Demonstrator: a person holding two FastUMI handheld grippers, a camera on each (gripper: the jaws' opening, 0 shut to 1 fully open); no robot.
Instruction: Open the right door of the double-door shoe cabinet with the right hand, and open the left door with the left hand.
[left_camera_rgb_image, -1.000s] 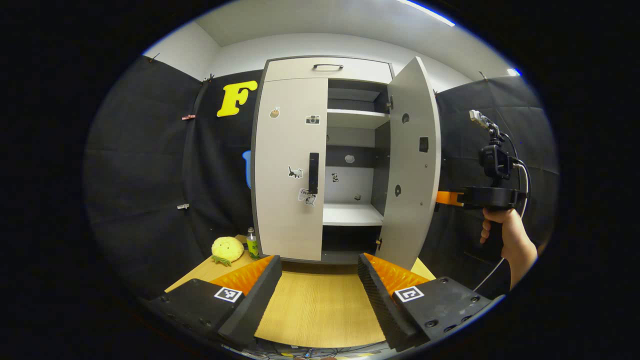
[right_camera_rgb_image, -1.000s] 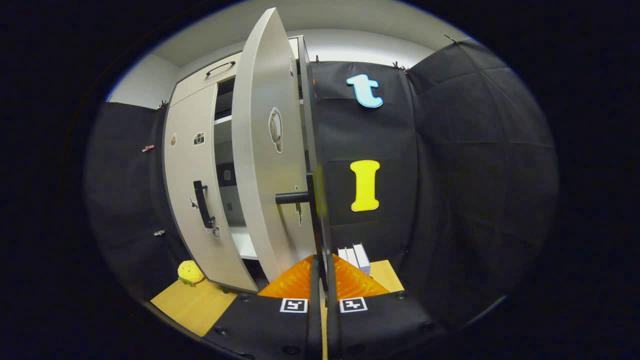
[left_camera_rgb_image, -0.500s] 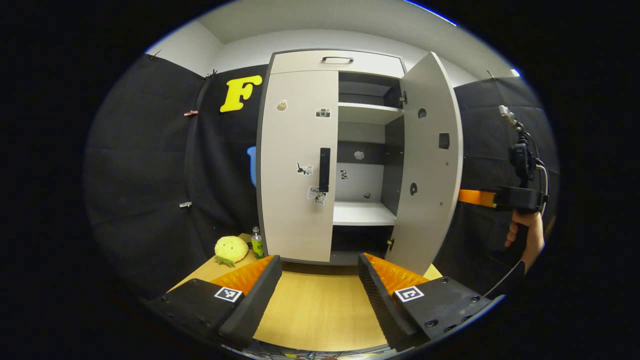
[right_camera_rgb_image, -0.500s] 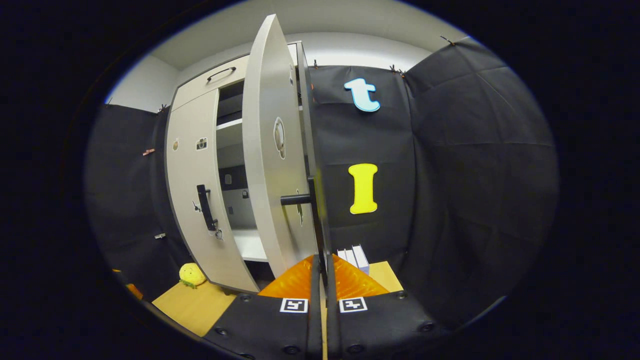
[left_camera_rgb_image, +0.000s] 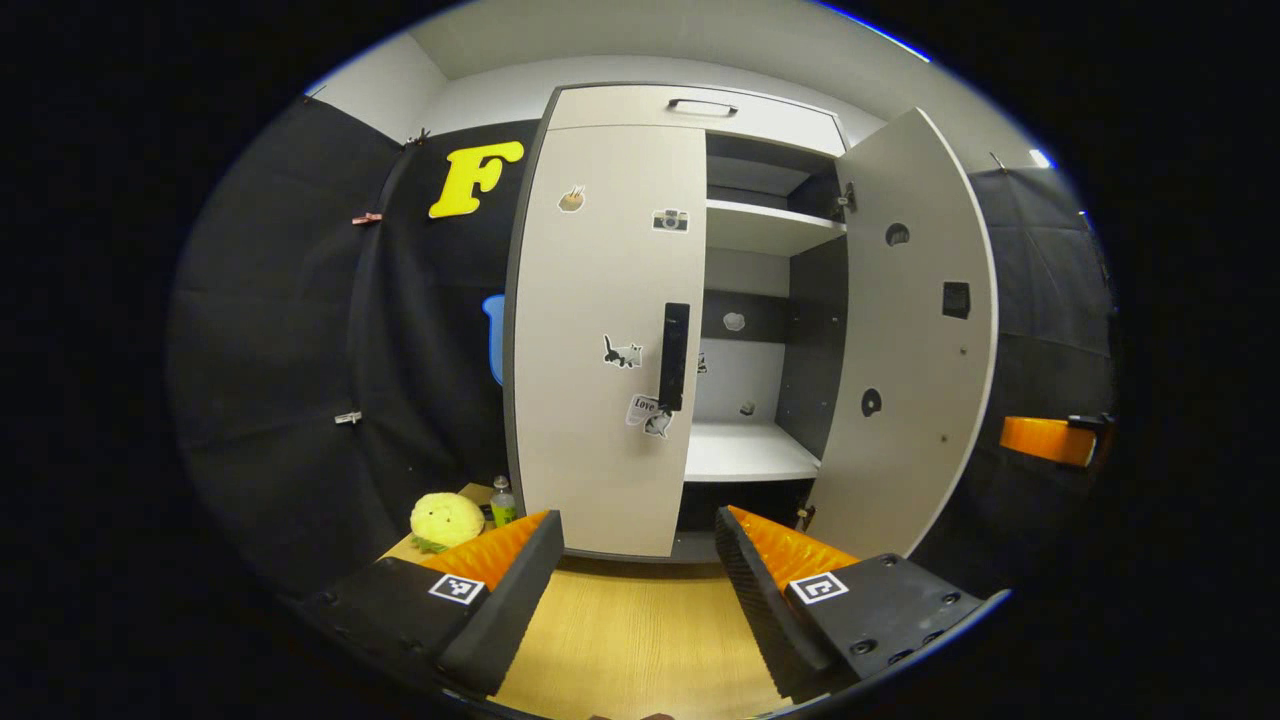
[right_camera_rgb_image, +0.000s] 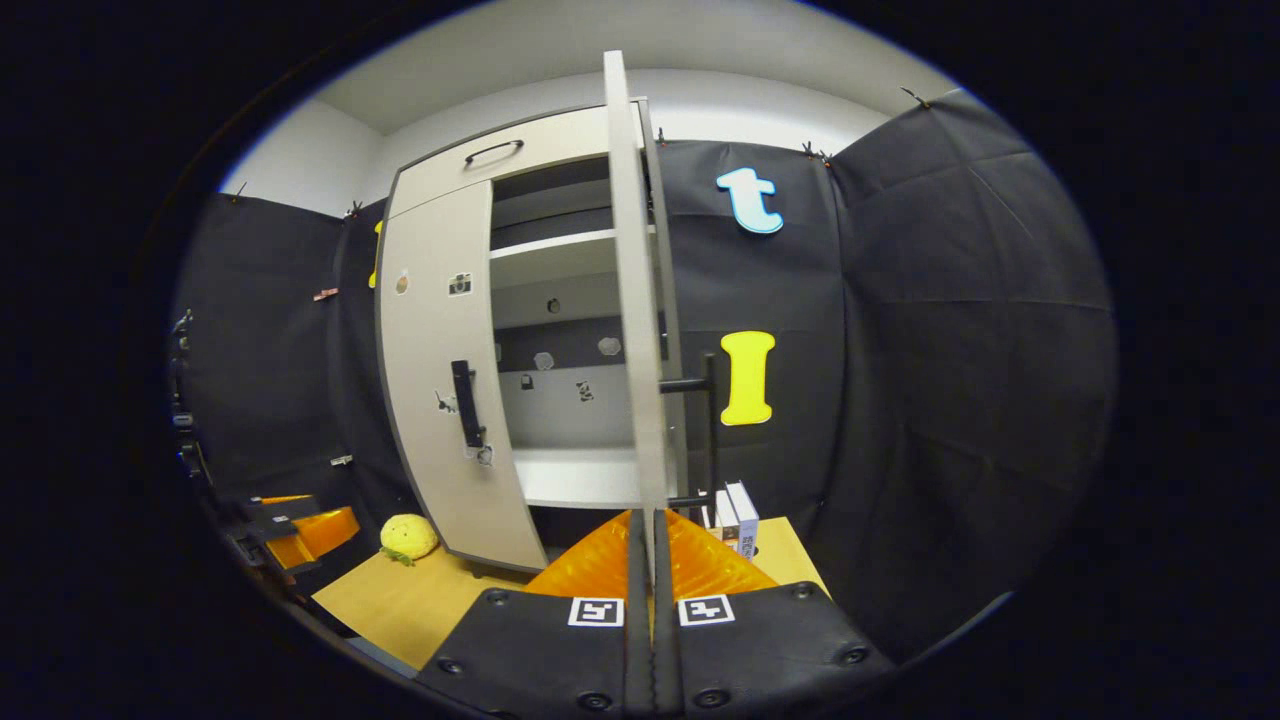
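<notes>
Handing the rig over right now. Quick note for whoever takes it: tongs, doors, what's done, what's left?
Left tongs: open, holding nothing, facing the left door, short of the left handle.
Right tongs: shut, in line with the edge of the right door; the right handle stands just beside the tips, not between them.
Done: right door swung wide, shelves exposed.
Left: left door is closed. Bring the left tongs to the left handle, grip, pull open.
</notes>
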